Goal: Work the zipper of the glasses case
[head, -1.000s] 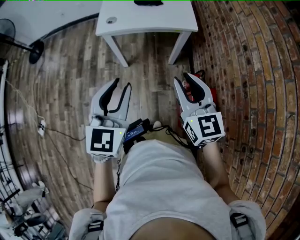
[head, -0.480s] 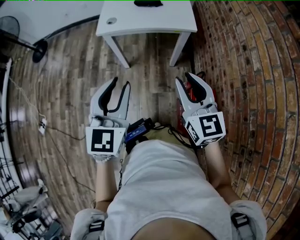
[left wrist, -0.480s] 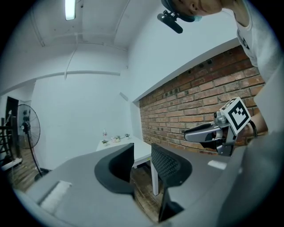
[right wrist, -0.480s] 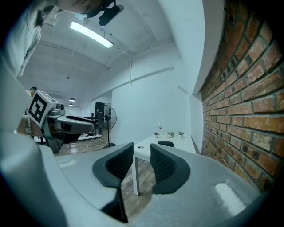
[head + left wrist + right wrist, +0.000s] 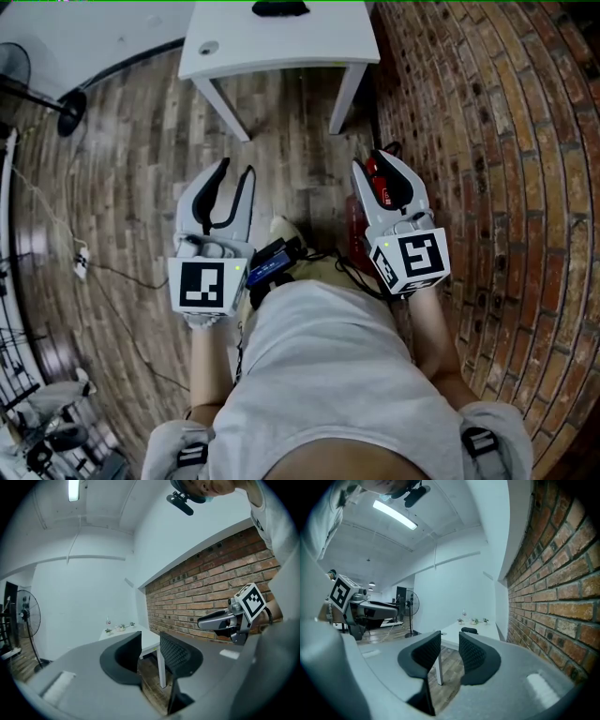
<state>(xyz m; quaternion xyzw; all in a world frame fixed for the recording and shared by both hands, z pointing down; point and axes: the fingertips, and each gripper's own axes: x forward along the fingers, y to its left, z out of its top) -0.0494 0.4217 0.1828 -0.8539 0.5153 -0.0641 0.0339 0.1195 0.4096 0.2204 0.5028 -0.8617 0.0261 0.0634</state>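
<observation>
The glasses case (image 5: 279, 8) is lying on the far white table (image 5: 281, 42), contents hidden. The left gripper (image 5: 235, 169) and right gripper (image 5: 369, 161) are hovering with jaws apart, gripping nothing.

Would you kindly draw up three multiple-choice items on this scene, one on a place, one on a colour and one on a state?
1. Where does the dark object lie?
A on the white table
B on a shelf
C on a chair

2. What colour is the wall on the person's right?
A green
B red-brown brick
C black

3. How does the right gripper stand?
A shut on a cup
B shut on the dark object
C open and empty

Answers:
1 A, it sits at the tabletop's far edge.
2 B, brick courses show in the head view.
3 C, the right gripper view shows its pads apart with nothing between them.
</observation>
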